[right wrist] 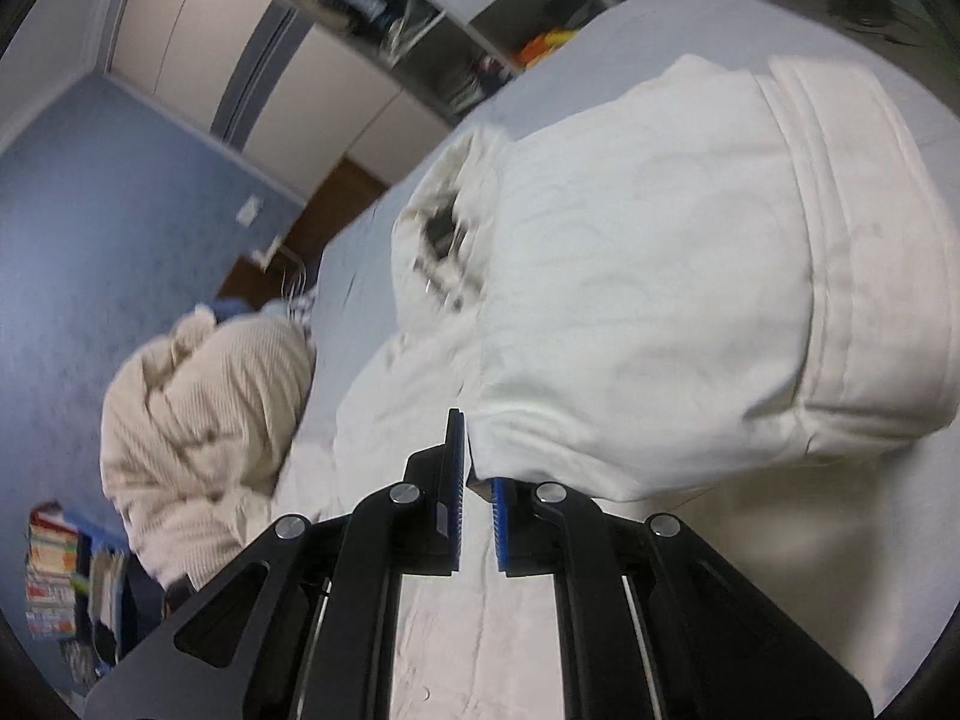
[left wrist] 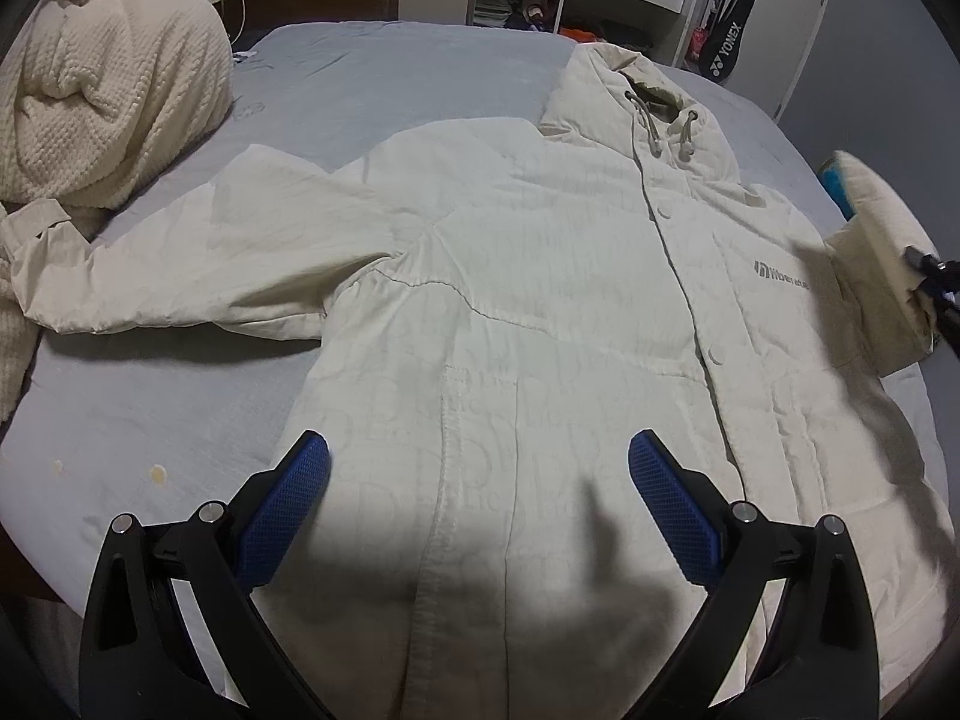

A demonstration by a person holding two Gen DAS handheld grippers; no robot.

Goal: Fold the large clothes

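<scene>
The cream jacket (left wrist: pixel 540 300) lies front-up across the centre of the frame on the grey bed (left wrist: pixel 372 72), one sleeve reaching toward the left edge. The left gripper (left wrist: pixel 480 480) is spread wide above the hem at lower centre, holding nothing. The right gripper (right wrist: pixel 477 480) is pinched onto the other sleeve (right wrist: pixel 690 276), raised at upper right. A knitted blanket (left wrist: pixel 108 96) sits upper left.
</scene>
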